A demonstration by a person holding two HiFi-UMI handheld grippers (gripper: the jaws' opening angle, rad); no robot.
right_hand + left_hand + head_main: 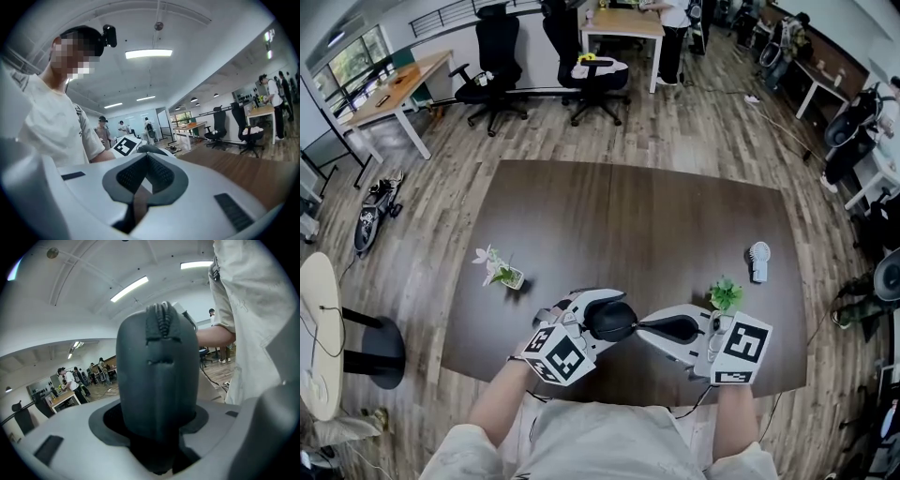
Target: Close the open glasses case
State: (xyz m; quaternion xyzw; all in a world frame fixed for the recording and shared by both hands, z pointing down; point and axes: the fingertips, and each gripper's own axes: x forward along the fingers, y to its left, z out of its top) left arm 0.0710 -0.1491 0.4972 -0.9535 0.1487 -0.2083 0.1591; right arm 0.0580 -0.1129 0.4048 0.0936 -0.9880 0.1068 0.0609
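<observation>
The left gripper [155, 439] clamps the glasses case [157, 376] in wide-set jaws. The right gripper [146, 164], shut and empty, sits near — a sideways shove could twist it loose.

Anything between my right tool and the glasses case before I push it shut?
Nothing visible. The glasses case is clamped in the left tool, and the shut right tool points at it from close by. The small plant stands off to the side, out of the path.
</observation>
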